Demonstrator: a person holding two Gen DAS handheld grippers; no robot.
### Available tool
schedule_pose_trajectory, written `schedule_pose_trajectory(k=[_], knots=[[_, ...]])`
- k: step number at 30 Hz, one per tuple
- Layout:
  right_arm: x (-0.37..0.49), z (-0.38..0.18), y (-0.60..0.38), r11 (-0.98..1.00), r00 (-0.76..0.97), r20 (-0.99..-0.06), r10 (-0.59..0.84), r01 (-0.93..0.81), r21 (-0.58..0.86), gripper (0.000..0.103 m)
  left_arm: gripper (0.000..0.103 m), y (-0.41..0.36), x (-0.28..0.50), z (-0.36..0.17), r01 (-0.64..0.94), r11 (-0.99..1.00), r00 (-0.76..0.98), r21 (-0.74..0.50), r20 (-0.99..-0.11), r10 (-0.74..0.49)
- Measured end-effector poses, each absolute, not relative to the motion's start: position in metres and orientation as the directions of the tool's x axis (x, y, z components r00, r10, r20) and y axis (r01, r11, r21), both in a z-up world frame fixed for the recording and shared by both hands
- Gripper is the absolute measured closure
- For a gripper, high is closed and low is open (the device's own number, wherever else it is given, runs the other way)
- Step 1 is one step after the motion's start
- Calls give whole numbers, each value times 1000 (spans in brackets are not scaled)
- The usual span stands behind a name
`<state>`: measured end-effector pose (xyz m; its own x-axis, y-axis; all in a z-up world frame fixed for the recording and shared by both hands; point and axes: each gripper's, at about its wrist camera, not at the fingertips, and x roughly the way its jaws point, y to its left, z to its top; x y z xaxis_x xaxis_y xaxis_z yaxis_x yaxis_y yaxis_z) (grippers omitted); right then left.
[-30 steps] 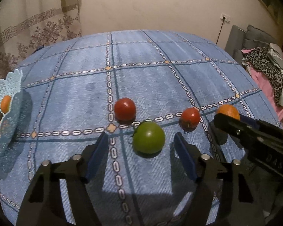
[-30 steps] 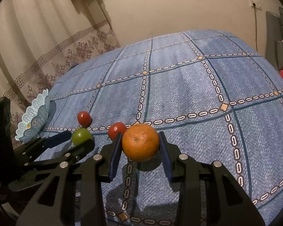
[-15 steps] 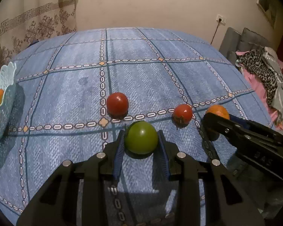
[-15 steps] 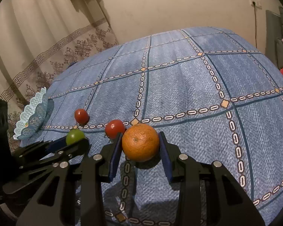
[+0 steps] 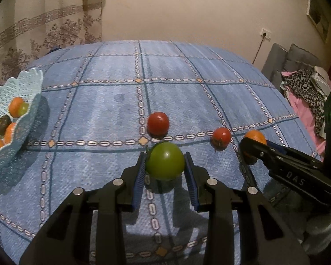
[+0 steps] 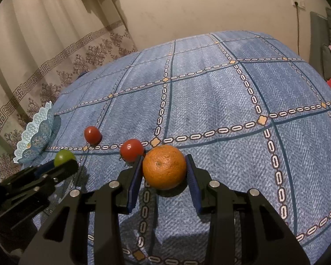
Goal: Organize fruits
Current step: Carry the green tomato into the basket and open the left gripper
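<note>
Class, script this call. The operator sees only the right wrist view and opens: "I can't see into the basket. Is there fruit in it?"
Observer: Yes, the basket holds several orange and greenish fruits.
Operator: Does the left gripper have the green tomato?
Observer: Yes, its pads press on both sides of it.
</note>
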<state>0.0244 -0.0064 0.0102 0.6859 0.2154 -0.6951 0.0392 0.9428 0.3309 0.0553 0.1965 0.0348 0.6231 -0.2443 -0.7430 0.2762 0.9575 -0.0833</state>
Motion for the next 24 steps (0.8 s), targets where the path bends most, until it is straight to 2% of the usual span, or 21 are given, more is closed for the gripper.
schedule_pose_trajectory(k=[24], knots=[[26, 9, -1, 953, 688, -701, 185, 50, 300, 65, 68, 283, 58, 71, 102, 990, 729, -97, -670, -141]])
